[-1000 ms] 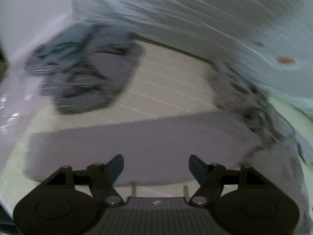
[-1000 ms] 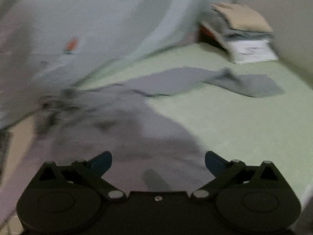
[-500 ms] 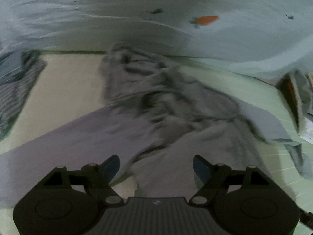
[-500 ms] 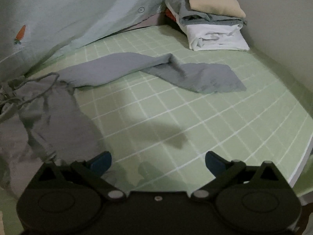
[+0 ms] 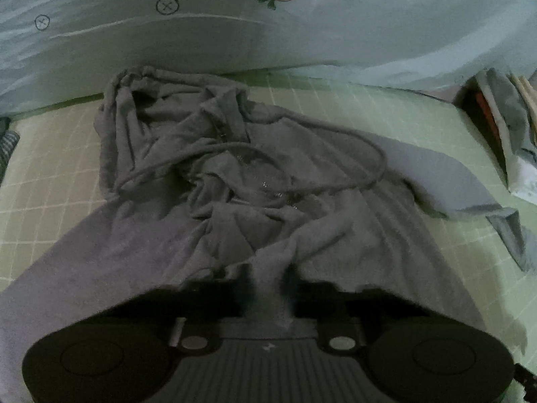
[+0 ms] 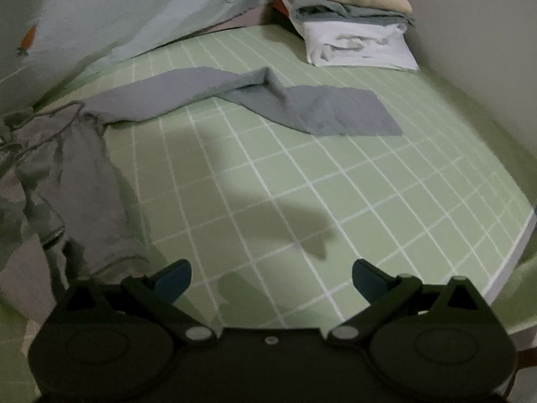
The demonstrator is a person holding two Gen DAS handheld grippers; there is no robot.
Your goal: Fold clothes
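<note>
Left claw point(image 5: 270, 285): closed on a ridge of the grey hoodie point(image 5: 235, 174); the fingers are buried in fabric, with a pinched fold running up between them. Right claw point(image 6: 272, 277): spread wide, blue pads point(image 6: 173, 277) apart, nothing between them, hovering over bare green sheet point(image 6: 335, 201) just right of the hoodie's near edge.

Hoodie position: crumpled in a heap on the gridded sheet, hood end toward the pale carrot-print quilt point(image 5: 302, 27) at the far side. Drawcord point(image 5: 335, 154) loops loosely across the bunched middle. Zipper point(image 6: 50, 236) shows at the lower edge in the right view. One sleeve point(image 6: 235, 97) trails out to the right across the sheet, kinked partway, cuff end lying flat. Second sleeve not clearly separable from the heap.

Stack point(image 6: 352, 16) of folded items sits in the far right corner by the wall: tan on top, grey under it, white at the bottom. Judged as finished pieces.

Progress, as judged: this garment is at the very start. No fold made; the body is not yet flattened, sleeves not yet drawn in. Remaining: spread the body smooth, straighten the trailing sleeve, fold sleeves across, fold body, move to stack.

Striped cloth point(image 5: 8, 147) at far left edge, mostly out of view; possibly another piece still waiting.
</note>
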